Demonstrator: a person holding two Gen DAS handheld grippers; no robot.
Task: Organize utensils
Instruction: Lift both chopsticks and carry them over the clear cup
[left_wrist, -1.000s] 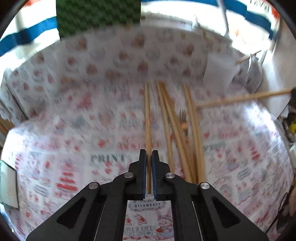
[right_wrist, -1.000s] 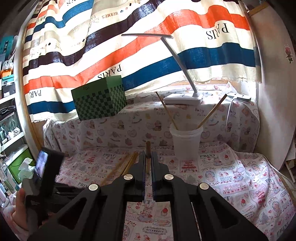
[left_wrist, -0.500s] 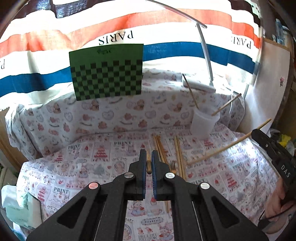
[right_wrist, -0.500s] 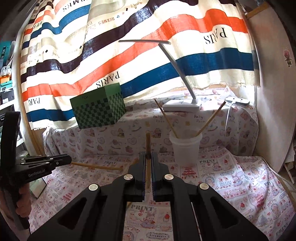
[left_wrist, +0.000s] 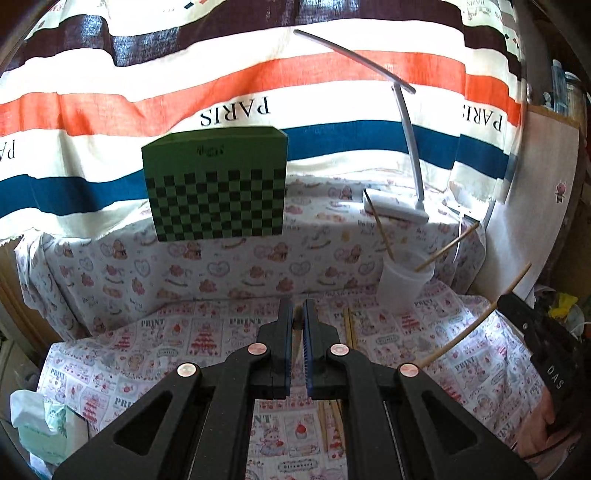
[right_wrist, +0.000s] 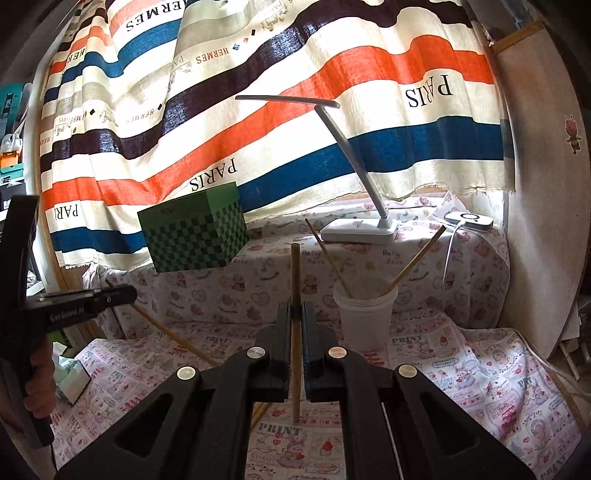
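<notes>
My left gripper (left_wrist: 295, 312) is shut on a wooden chopstick (left_wrist: 296, 341), held above the printed tablecloth. My right gripper (right_wrist: 295, 312) is shut on another chopstick (right_wrist: 294, 280) that stands upright between its fingers. A translucent white cup (right_wrist: 365, 317) stands at the back right with two chopsticks (right_wrist: 417, 258) leaning in it; the cup also shows in the left wrist view (left_wrist: 404, 282). Several loose chopsticks (left_wrist: 349, 325) lie on the cloth in front of the cup. The right gripper's chopstick (left_wrist: 476, 321) crosses the right side of the left wrist view.
A green checkered box (left_wrist: 218, 192) and a white desk lamp (right_wrist: 360, 230) stand on the raised ledge behind. A striped curtain hangs at the back. A tissue pack (left_wrist: 40, 424) lies at the left edge. A wall (right_wrist: 546, 221) bounds the right.
Both grippers have risen from the cloth, each with its chopstick. The left view has tilted up from the chopstick pile to the ledge and curtain.
</notes>
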